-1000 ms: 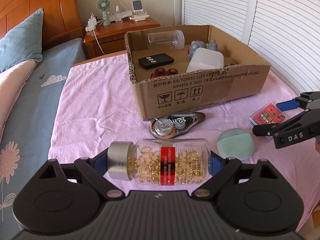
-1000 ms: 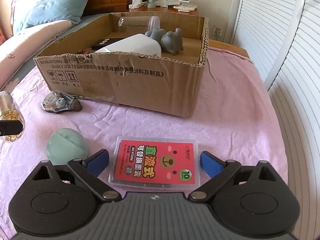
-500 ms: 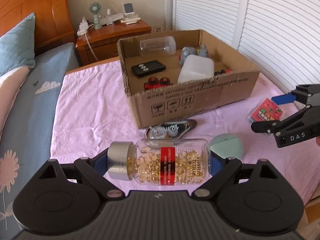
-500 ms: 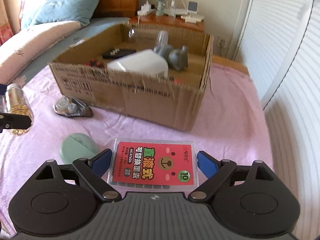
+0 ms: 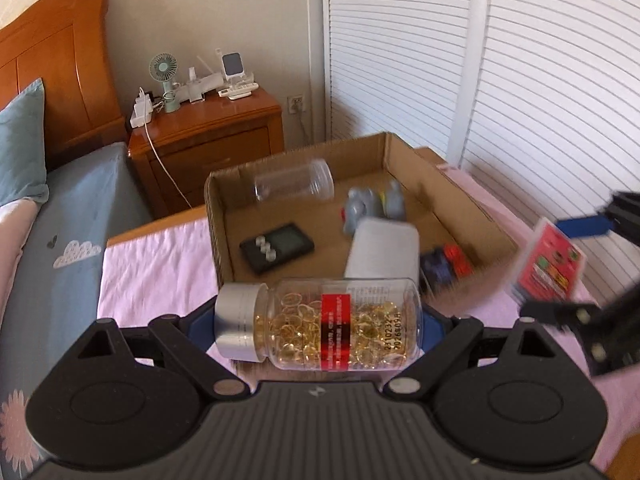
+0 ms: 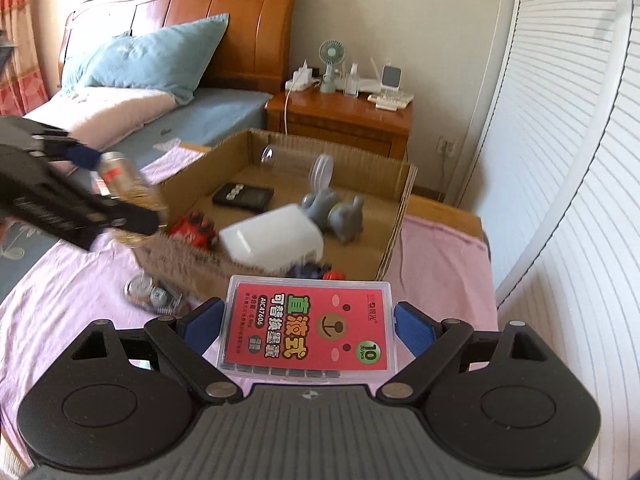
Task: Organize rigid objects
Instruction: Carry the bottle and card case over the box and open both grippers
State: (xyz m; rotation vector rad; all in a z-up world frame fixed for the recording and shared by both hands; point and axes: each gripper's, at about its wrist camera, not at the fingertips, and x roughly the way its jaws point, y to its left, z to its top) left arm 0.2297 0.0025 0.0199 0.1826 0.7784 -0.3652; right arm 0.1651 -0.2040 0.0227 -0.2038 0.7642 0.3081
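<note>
Left wrist view: left tool [image 5: 320, 322] is clamped on a pill bottle [image 5: 318, 324], held sideways, silver cap to the left, gold capsules and a red label visible. The blue pads press both ends. Bottle sits in the air at the near wall of the cardboard box [image 5: 404, 152]. Inside the box: clear jar [image 5: 294, 186] on its side at the back, black remote [image 5: 277, 246], grey toy [image 5: 374, 208], white container [image 5: 382, 252], small red and dark toy cars [image 5: 444, 262]. Right tool [image 5: 560, 268] enters from the right edge, gripping a red card case [image 5: 550, 264], tilted, just beside the box's right corner. Blurry there.

Right wrist view: right tool [image 6: 306, 330] is closed on the red card case [image 6: 306, 330], flat between the blue pads, raised over the pink bedspread [image 6: 440, 256] in front of the box [image 6: 400, 216]. Left tool [image 6: 86, 184] comes in from the left with the bottle [image 6: 120, 176], over the box's near left corner, motion-blurred. A tape dispenser [image 6: 154, 296] lies on the bedspread against the box's front wall. Nightstand [image 6: 340, 118] behind, with a small fan [image 6: 331, 64].
</note>
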